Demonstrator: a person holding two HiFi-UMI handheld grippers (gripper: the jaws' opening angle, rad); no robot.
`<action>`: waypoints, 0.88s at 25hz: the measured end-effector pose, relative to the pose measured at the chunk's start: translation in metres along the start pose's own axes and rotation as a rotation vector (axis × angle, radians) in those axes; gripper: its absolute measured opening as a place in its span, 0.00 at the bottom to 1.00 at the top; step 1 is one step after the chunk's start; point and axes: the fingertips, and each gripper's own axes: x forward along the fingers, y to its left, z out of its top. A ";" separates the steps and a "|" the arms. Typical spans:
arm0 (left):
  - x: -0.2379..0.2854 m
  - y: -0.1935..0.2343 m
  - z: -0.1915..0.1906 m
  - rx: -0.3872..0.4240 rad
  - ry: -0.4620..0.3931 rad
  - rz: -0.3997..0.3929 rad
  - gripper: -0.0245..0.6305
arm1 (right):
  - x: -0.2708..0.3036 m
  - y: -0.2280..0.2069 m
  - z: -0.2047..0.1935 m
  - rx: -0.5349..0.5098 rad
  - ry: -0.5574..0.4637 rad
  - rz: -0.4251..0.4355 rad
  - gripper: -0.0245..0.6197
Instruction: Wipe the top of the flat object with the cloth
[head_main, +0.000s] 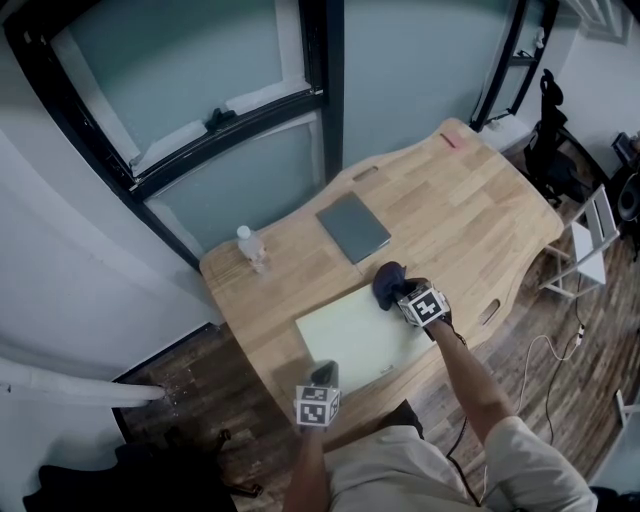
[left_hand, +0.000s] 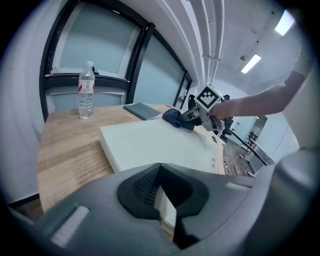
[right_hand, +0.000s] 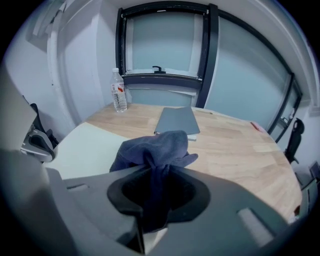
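A pale, flat board (head_main: 350, 338) lies near the front edge of the wooden table (head_main: 470, 215). My left gripper (head_main: 325, 373) is shut on the board's near edge; in the left gripper view a corner of the board (left_hand: 150, 142) sits between the jaws of that gripper (left_hand: 167, 202). My right gripper (head_main: 402, 293) is shut on a dark blue cloth (head_main: 388, 281) at the board's far right corner. In the right gripper view the cloth (right_hand: 152, 147) bunches out of the gripper (right_hand: 155, 200) and rests on the board (right_hand: 85, 145).
A grey closed notebook (head_main: 353, 226) lies beyond the board. A clear water bottle (head_main: 250, 247) stands at the table's back left corner. A small red item (head_main: 452, 141) lies at the far end. A white chair (head_main: 590, 245) stands right of the table.
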 end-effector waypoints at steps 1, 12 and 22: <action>0.000 0.000 0.000 0.000 -0.001 0.001 0.05 | -0.002 -0.003 -0.001 0.005 0.002 -0.003 0.16; -0.001 0.003 0.001 -0.022 -0.018 0.009 0.05 | -0.014 -0.019 -0.014 0.013 0.006 -0.050 0.16; -0.001 0.001 0.000 -0.007 -0.009 0.017 0.05 | -0.030 -0.011 -0.037 -0.028 0.009 -0.047 0.16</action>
